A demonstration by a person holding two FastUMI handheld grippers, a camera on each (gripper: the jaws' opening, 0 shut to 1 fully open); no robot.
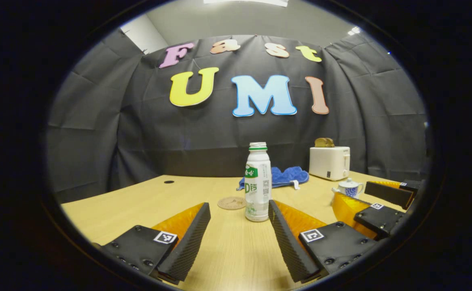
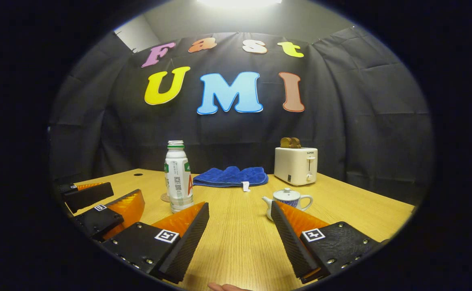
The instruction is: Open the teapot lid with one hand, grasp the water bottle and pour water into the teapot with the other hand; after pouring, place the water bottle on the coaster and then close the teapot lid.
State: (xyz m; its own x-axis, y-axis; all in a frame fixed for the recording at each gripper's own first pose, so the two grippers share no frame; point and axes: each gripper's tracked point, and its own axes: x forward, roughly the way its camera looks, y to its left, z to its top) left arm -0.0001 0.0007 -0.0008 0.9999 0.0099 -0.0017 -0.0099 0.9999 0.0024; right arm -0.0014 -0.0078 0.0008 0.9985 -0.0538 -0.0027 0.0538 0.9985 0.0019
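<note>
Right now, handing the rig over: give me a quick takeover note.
Left gripper: open, holding nothing, lined up toward the water bottle.
Right gripper: open, holding nothing, teapot just ahead of its right finger.
Water bottle stands upright on the table, capped, with the coaster beside it.
Teapot lid is on.
Done: nothing.
Left: lift the lid, grasp the bottle, pour, set the bottle on the coaster, close the lid.

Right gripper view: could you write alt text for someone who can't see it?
Open right gripper over a wooden table, with a lidded teapot ahead at right. A white water bottle stands left; a blue cloth and toaster sit behind.
</note>
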